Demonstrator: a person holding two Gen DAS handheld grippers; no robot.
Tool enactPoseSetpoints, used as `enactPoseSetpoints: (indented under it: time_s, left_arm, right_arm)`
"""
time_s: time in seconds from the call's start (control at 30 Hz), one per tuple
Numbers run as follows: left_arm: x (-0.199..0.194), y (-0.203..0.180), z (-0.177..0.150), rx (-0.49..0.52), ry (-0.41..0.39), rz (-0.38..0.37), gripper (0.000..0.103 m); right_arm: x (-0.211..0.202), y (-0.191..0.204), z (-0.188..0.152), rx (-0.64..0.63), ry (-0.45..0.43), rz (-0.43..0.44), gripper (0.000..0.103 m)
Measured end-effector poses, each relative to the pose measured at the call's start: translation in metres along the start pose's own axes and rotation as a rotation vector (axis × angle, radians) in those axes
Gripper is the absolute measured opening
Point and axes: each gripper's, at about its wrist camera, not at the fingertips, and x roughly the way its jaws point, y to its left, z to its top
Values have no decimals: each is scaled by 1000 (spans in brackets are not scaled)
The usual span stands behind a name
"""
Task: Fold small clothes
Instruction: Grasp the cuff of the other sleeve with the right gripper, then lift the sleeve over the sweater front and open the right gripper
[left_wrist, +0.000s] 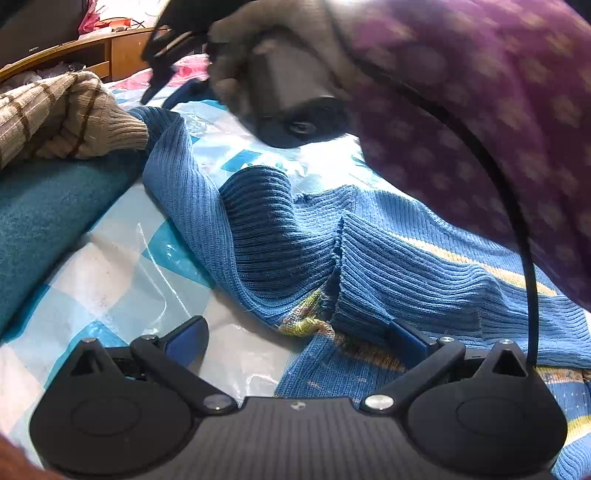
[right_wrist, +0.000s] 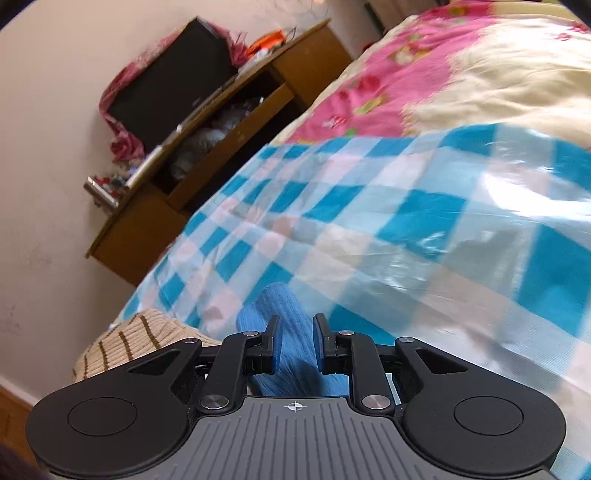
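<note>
My left gripper (left_wrist: 295, 336) stands wide apart over the blue sweater (left_wrist: 369, 258), which lies rumpled on the checkered bed cover (left_wrist: 110, 266). My right gripper (right_wrist: 297, 341) is clamped on a blue knit sleeve (right_wrist: 275, 306); where that sleeve joins the sweater is hidden. My patterned sleeve (left_wrist: 480, 92) blocks the sweater's far side.
</note>
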Motion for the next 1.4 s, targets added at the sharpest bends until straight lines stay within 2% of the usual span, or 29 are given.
enactPoseSetpoints:
  time_s: [0.07, 0.13, 0.23, 0.27, 0.37, 0.47, 0.67, 0.77, 0.93, 1.13, 1.27, 1.4]
  left_arm:
    - [1, 1, 1, -6, 0, -3, 103]
    - [1, 3, 2, -10, 0, -5, 103]
    - [2, 4, 2, -10, -2, -5, 103]
    - [2, 5, 2, -9, -2, -4, 103]
    - [2, 3, 2, -5, -5, -1, 103]
    - [2, 0, 3, -1, -7, 4, 103]
    - [3, -2, 3, 1, -9, 6, 103]
    - [2, -3, 5, 2, -9, 5, 103]
    - [1, 1, 6, -10, -14, -5, 103]
    - [-8, 3, 6, -10, -39, 3, 103]
    - [-15, 1, 5, 7, -71, 25, 103]
    - [-19, -2, 5, 27, -100, 52, 103]
  right_arm:
    - [14, 11, 3, -71, 30, -18, 21]
    - [28, 20, 5, -117, 63, -23, 29]
    - [47, 29, 3, -174, 102, -88, 32]
    - [50, 31, 1, -190, 110, -101, 30]
    - [47, 35, -2, -205, 110, -140, 7]
    - [30, 34, 1, -186, 53, -159, 3]
    - [-4, 34, 10, -138, -44, -145, 3]
    - [-21, 35, 12, -121, -93, -164, 3]
    - [-83, 33, 8, -29, -223, -165, 2]
    - [-203, 23, -18, 87, -401, -213, 2]
    - [-285, 18, -56, 189, -523, -254, 2]
    - [-347, 11, -112, 298, -616, -315, 2]
